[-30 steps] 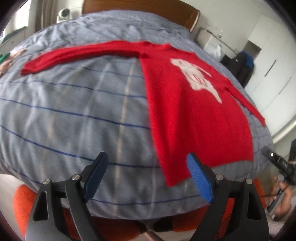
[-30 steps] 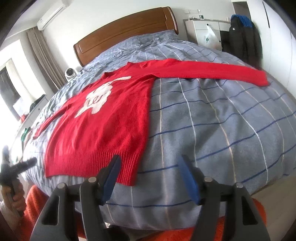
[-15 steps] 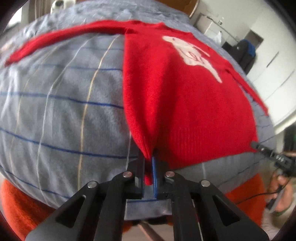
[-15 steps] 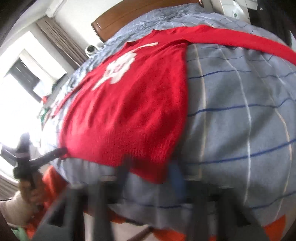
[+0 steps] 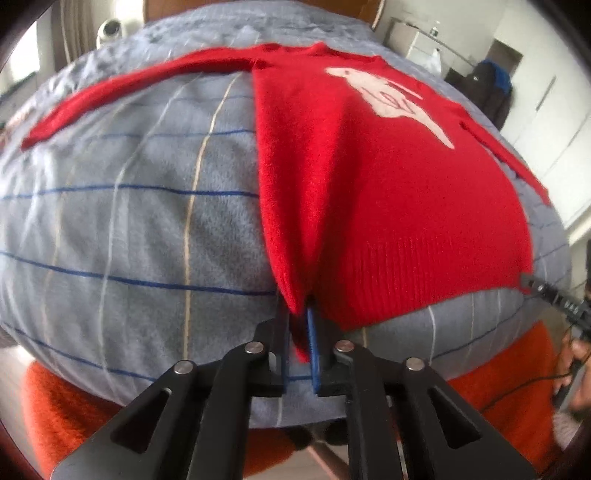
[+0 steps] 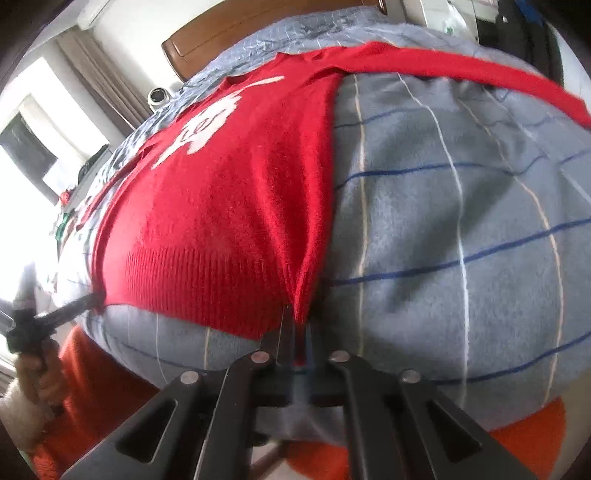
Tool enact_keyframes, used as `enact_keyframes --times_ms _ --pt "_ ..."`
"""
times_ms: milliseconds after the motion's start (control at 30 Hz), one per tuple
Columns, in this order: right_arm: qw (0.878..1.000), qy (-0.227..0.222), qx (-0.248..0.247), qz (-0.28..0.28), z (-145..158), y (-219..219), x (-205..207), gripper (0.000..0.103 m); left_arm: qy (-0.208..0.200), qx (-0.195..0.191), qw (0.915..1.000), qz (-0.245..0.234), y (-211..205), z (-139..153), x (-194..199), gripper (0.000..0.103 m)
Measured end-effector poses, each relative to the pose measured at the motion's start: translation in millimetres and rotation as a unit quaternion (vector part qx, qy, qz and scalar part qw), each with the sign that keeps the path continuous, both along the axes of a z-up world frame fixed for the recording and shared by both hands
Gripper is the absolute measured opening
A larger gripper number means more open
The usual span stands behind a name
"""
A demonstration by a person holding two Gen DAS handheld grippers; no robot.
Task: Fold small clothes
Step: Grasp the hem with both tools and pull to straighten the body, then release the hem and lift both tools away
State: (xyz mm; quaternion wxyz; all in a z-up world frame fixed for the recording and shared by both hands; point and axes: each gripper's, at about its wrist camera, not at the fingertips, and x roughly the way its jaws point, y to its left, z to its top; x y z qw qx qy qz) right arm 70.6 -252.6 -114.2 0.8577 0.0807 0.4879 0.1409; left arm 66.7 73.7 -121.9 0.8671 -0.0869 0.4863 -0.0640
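Note:
A red long-sleeved sweater [image 5: 388, 177] with a white print lies spread on the grey checked bed [image 5: 129, 221], sleeves stretched out to both sides. My left gripper [image 5: 299, 325] is shut on the sweater's lower left hem corner, which is pinched up into a ridge. My right gripper [image 6: 299, 325] is shut on the lower right hem corner of the sweater [image 6: 229, 206], also pinched into a ridge. The right gripper shows at the far right of the left wrist view [image 5: 532, 286], and the left gripper at the left of the right wrist view [image 6: 88, 301].
A wooden headboard [image 6: 258, 33] stands at the far end of the bed. An orange blanket [image 5: 74, 417] hangs under the bed's near edge. White wardrobes [image 5: 546, 122] and dark clothing stand to the right of the bed.
Both grippers were open short of the hem a second ago. They moved in and closed on the two hem corners, and the fabric is now pulled up into ridges.

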Motion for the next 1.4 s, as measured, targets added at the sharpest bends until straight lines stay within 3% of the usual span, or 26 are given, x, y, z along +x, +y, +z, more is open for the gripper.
enact_keyframes --times_ms 33,67,100,233,367,567,700,800,1200,1400 --pt "1.0 -0.004 0.003 -0.001 2 -2 -2 0.008 -0.004 0.003 1.0 0.001 1 3 -5 0.027" --pt "1.0 -0.005 0.007 -0.003 3 -4 -5 0.011 -0.011 0.008 0.9999 0.004 1 8 -9 0.049" --pt "1.0 -0.006 0.009 -0.004 5 -6 -7 0.02 -0.02 0.012 0.9997 0.009 3 12 -13 0.066" --pt "0.999 -0.037 -0.01 -0.035 22 -14 -20 0.063 -0.059 0.021 0.9979 0.017 13 34 -27 0.074" --pt "0.991 -0.094 -0.021 -0.094 43 -30 -31 0.07 -0.105 0.037 0.9917 0.064 31 51 -22 0.095" --pt "0.982 -0.113 -0.029 -0.145 44 -46 -25 0.072 -0.113 0.053 0.9838 0.129 59 40 24 0.095" --pt "0.982 -0.1 -0.028 -0.158 33 -52 -26 0.072 -0.073 0.058 0.985 0.146 67 9 43 0.096" --pt "0.981 -0.098 -0.025 -0.162 30 -56 -30 0.072 -0.073 0.056 0.9834 0.156 69 -5 41 0.103" --pt "0.982 -0.09 -0.03 -0.165 22 -55 -24 0.076 -0.091 0.06 0.9803 0.164 66 -12 32 0.103" --pt "0.982 -0.085 -0.026 -0.166 20 -56 -24 0.077 -0.102 0.064 0.9821 0.145 65 -10 24 0.103"
